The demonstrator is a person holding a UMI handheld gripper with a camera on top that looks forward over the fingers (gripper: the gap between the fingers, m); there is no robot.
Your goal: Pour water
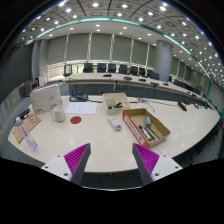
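Tool (109,160): both fingers show at the bottom of the frame, their magenta pads (76,156) facing inward. The fingers stand wide apart with only bare worktop visible in the gap. Nothing is held.

Worktop (105,135): a long, pale surface filling the lower centre of the frame, running from lower left to centre right.

Items on the worktop, all well beyond the fingertips:
- A white cup-like container (59,115) at centre left, upright. This is the only vessel that can be made out; whether it holds water cannot be told.
- A small red round item (75,120) just to the right of that container, lying flat.
- A white box-shaped unit (45,99) behind the container, towards the upper left.
- A sheet of paper (82,108) lying flat to the right of the red item.
- An open cardboard box (146,127) at centre right, with mixed small contents too fine to identify.
- A beige box (115,100) behind it, near the centre.
- Several flat, light items (27,125) at the far left edge of the worktop; detail not legible.

Background: a second long desk (150,88) across the middle of the frame, with dark office chairs (95,69) behind it. Large windows (100,47) span the upper centre. Rows of ceiling lights (110,8) fill the top of the frame.
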